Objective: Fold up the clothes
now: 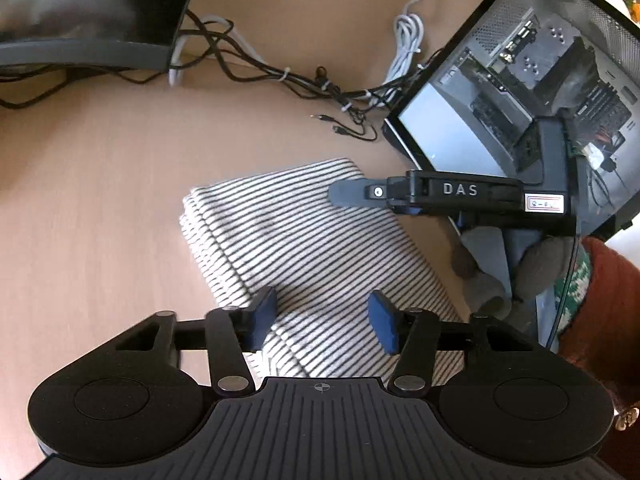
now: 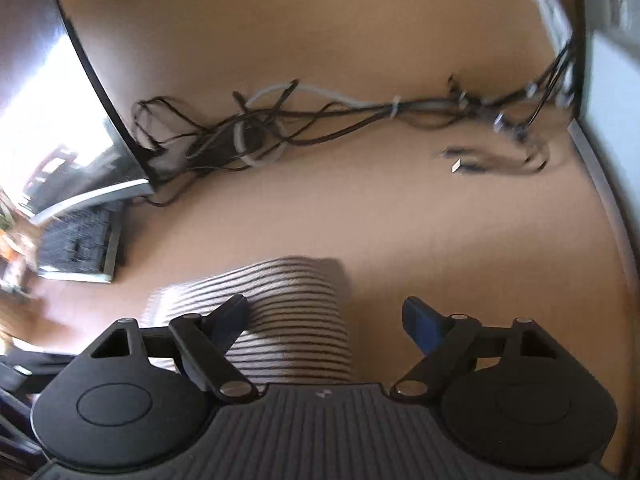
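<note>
Left gripper point(image 1: 323, 322) is hovering half-open over the folded striped garment point(image 1: 304, 248), pads gripping nothing. We're seeing the right gripper point(image 2: 326, 318) hanging wide open over the garment's right edge, empty too. Garment's lying flat on our wooden desk point(image 1: 100, 184), cables point(image 1: 304, 80) behind it.

A pale wooden desk top point(image 1: 100, 152) fills the scene. A curved dark monitor point(image 1: 88, 12) stands at its far left corner, and a glass-sided computer case point(image 1: 540, 80) stands along the right edge. Tangled black and white cables point(image 1: 304, 80) run between them. Bright daylight reflects in the monitor's screen.
</note>
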`<state>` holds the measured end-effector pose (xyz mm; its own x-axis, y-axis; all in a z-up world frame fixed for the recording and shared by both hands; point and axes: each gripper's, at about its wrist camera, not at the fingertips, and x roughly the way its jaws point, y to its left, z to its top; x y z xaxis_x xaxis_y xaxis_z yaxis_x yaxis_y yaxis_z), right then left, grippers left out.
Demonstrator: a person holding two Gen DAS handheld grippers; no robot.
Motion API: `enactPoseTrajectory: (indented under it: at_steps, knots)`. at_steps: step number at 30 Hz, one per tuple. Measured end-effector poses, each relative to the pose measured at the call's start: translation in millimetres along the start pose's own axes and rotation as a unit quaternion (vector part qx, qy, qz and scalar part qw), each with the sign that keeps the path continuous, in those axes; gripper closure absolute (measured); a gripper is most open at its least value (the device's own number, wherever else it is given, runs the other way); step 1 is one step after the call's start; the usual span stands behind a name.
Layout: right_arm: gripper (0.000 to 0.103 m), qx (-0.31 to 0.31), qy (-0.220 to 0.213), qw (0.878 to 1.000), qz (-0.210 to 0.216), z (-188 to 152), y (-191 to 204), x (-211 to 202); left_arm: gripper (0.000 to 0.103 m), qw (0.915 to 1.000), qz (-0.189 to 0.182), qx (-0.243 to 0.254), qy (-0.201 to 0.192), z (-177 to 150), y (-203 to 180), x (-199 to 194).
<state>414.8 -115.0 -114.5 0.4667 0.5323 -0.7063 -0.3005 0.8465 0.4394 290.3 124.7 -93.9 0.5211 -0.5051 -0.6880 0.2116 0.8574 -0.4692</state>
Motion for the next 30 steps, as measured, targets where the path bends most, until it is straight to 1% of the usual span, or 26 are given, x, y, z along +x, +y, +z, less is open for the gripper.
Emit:
enactPoseTrajectory:
  at_steps: [1,3,4,5,6,9,11,14,16,18,20,21,22,23,25,27,29,30]
  knots:
    - [0.013,0.019,0.013,0.999,0.025,-0.3,-5.7,6.3,0.055,1.0000,0.004,0.004,0.002,0.1,-0.5,0.4]
    - [0.014,0.061,0.024,0.996,0.059,-1.8,-14.8,16.9,0.055,0.9999,0.011,0.006,0.004,-1.4,-2.7,-0.2]
    - [0.025,0.072,0.025,0.994,0.073,-1.1,-14.8,19.3,0.055,0.9998,0.014,0.009,0.005,-2.3,-3.4,-0.9]
    - [0.029,0.065,0.017,0.995,0.076,-0.1,-7.8,15.6,0.055,0.9998,0.016,0.011,0.006,-3.5,-2.9,-2.2]
    - [0.032,0.052,0.005,0.996,0.075,0.8,1.1,9.8,0.054,0.9998,0.018,0.009,0.007,-5.2,-0.8,-4.1]
    - [0.044,-0.025,-0.050,0.993,0.104,-0.2,35.1,-23.5,0.053,0.9998,0.017,0.002,0.008,-6.5,2.6,-4.3]
    - [0.045,-0.058,-0.058,0.993,0.080,-1.4,44.1,-29.9,0.053,0.9999,0.015,0.001,0.007,-6.8,4.2,-4.4]
    - [0.047,-0.048,-0.036,0.998,-0.011,-4.6,30.0,-10.3,0.053,0.9997,0.013,0.022,0.002,-3.3,-2.3,-0.6]
    - [0.047,-0.020,-0.029,0.999,-0.026,-7.9,19.2,-4.5,0.053,0.9992,0.016,0.036,0.002,-2.5,-6.4,1.5]
    - [0.047,-0.009,-0.035,0.999,-0.034,-11.5,22.7,-14.4,0.053,0.9987,0.018,0.048,0.004,-2.8,-8.4,3.0]
    - [0.045,-0.027,-0.042,0.998,-0.042,-17.9,33.0,-29.9,0.053,0.9988,0.014,0.047,0.004,-3.3,-5.3,3.1]
    - [0.041,-0.031,-0.042,0.998,-0.043,-23.6,37.5,-38.7,0.053,0.9988,0.013,0.046,0.003,-3.6,-4.1,3.1]
    - [0.032,-0.029,-0.040,0.998,-0.040,-31.0,38.5,-48.5,0.053,0.9989,0.012,0.046,0.003,-4.1,-3.4,3.2]
    - [0.028,-0.025,-0.038,0.998,-0.036,-38.6,38.2,-58.5,0.053,0.9988,0.012,0.047,0.001,-4.8,-3.8,3.7]
    - [0.017,-0.018,-0.028,0.999,-0.029,-56.4,38.5,-75.7,0.052,0.9986,0.014,0.052,-0.002,-6.2,-4.8,4.7]
    - [0.013,-0.004,-0.004,1.000,-0.030,-77.7,37.1,-76.7,0.052,0.9982,0.016,0.058,-0.005,-7.3,-5.8,5.0]
    - [0.013,0.015,0.017,0.999,-0.028,-95.8,36.1,-73.4,0.052,0.9977,0.017,0.066,-0.007,-8.0,-6.3,4.8]
    - [0.015,0.029,0.022,0.999,-0.024,-102.2,36.5,-69.8,0.052,0.9974,0.018,0.069,-0.008,-8.3,-5.9,4.0]
